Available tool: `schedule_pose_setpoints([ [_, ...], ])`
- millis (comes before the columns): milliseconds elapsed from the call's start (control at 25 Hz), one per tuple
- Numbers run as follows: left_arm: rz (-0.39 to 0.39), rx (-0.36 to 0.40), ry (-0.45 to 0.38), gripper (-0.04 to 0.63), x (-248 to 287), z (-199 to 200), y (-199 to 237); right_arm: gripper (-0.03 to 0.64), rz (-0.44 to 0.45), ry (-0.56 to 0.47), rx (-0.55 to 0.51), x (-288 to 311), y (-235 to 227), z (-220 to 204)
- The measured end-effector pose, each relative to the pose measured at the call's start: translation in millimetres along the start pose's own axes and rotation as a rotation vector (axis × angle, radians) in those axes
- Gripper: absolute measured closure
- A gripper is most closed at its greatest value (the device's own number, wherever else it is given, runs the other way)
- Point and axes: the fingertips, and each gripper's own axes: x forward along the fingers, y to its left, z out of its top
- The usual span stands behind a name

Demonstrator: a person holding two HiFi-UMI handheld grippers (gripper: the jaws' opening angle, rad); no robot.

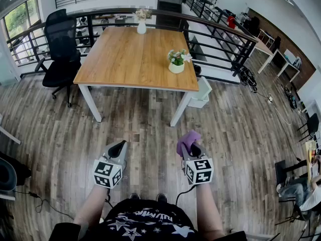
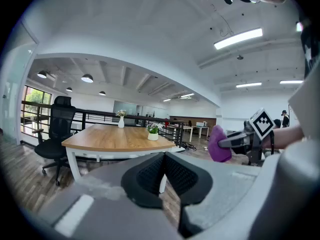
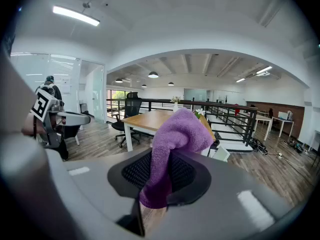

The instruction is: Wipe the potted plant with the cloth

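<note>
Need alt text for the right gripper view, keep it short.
The right gripper is shut on a purple cloth that bunches up above its jaws. Beyond stand a wooden table and a black office chair; the left gripper shows at far left.

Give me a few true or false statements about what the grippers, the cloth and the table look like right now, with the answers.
1. The right gripper grips a purple cloth. True.
2. The left gripper is open around a second cloth. False: its fingers are shut with nothing between them.
3. The potted plant stands on the wooden table, near its right edge in the head view. True.
4. The cloth is touching the potted plant. False: they are well apart, and both grippers are held over the floor short of the table.
5. The black office chair is at the table's right side. False: it is at the left in the head view.
</note>
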Motion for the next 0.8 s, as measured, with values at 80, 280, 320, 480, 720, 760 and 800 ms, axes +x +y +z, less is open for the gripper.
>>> schedule_pose_setpoints([
  [80, -0.007, 0.005, 0.003, 0.594, -1, 0, -2, 0.534, -0.003, -0.005, -0.002, 0, 2, 1],
  [280, -0.011, 0.007, 0.005, 0.594, -2, -1, 5, 0.534, 0.003, -0.004, 0.001, 7, 13, 1],
  [320, -0.010, 0.007, 0.006, 0.594, -3, -2, 7, 0.534, 0.004, -0.002, 0.001, 8, 16, 0],
  [480, -0.015, 0.003, 0.021, 0.594, -7, -7, 17, 0.534, 0.009, 0.006, -0.001, 13, 30, -4],
  [720, -0.038, 0.000, 0.042, 0.594, -9, -21, 28, 0.532, -0.041, -0.003, 0.044, 11, 35, -17],
  [760, -0.040, -0.001, 0.043, 0.594, -9, -23, 30, 0.532, -0.045, -0.001, 0.048, 10, 36, -20],
  [800, -0.042, -0.002, 0.046, 0.594, -7, -25, 33, 0.532, -0.048, 0.004, 0.049, 10, 37, -23],
])
